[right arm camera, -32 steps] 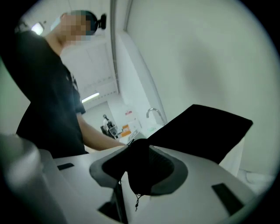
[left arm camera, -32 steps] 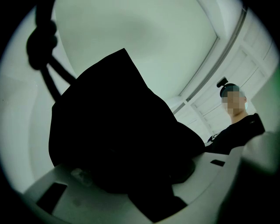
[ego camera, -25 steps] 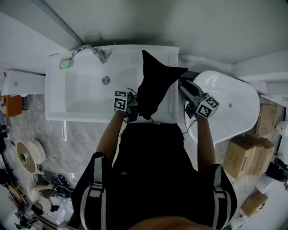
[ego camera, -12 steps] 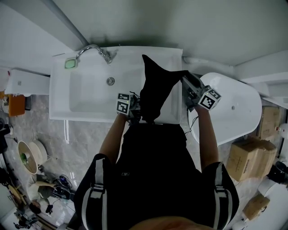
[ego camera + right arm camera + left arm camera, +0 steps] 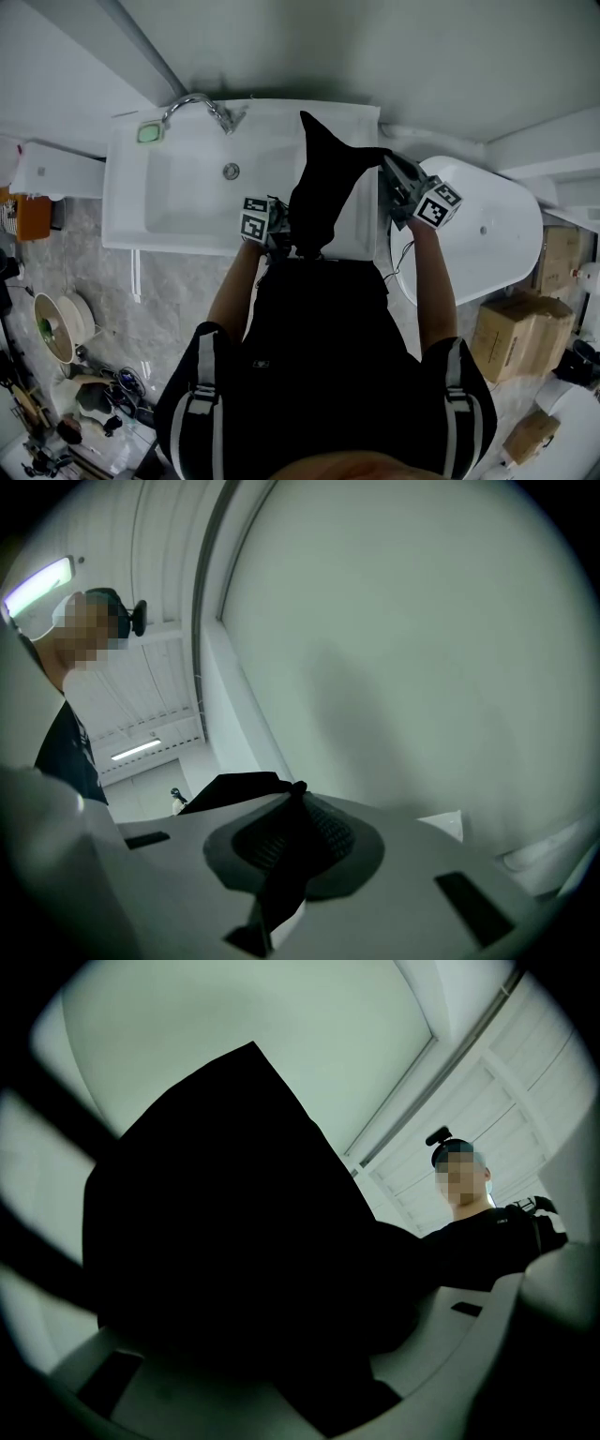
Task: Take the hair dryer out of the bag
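Note:
A black bag stands raised over the right end of the white sink counter, one corner pointing up. No hair dryer shows; the bag hides whatever is inside. My left gripper is at the bag's lower left edge, and in the left gripper view the dark bulk of the bag fills the space between its jaws. My right gripper is at the bag's right corner, its jaws closing with a fold of black fabric pinched between the pads.
The sink basin with a chrome faucet and a green pad lies left of the bag. A white tub sits to the right, cardboard boxes beside it. Clutter lines the floor at left.
My right gripper has moved up and in to the bag's right corner and its jaws have come together on the fabric. The left gripper and the bag have hardly shifted.

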`<state>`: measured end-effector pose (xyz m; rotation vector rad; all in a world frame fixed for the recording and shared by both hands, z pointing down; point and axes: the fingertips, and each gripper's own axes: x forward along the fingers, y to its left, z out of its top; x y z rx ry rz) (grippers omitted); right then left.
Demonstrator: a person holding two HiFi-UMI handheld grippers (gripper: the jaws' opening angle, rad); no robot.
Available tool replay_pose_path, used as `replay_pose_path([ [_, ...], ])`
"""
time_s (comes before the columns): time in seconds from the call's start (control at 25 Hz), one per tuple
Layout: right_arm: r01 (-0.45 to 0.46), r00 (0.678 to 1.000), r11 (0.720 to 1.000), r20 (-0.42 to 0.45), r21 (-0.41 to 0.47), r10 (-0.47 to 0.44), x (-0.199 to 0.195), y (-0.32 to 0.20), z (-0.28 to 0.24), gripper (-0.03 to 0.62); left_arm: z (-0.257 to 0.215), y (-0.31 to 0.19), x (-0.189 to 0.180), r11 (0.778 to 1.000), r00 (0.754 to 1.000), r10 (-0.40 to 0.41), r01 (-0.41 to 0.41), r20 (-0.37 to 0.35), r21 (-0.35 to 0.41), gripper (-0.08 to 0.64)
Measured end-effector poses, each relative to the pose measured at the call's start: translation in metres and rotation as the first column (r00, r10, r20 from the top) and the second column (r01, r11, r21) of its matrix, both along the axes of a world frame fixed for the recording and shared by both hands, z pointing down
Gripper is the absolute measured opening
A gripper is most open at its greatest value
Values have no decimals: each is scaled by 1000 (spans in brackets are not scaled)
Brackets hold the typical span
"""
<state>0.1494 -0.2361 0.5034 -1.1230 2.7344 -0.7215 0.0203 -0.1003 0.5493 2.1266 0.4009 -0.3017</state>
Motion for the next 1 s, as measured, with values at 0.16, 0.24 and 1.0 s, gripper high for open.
replay_pose_path([
  [0.16,-44,998,998,-43,36,45,16,-10,-14,80,0,-3,-4,1000,1000,-20,20,0,2,192],
  [0.24,-61,996,997,-61,54,64,26,-14,-24,80,1,-2,-6,1000,1000,-26,26,0,3,192],
  [1.0,-181,982,952,-6,247,188,80,-61,-145,79,9,8,-12,1000,999,-31,31,24,-3,192],
])
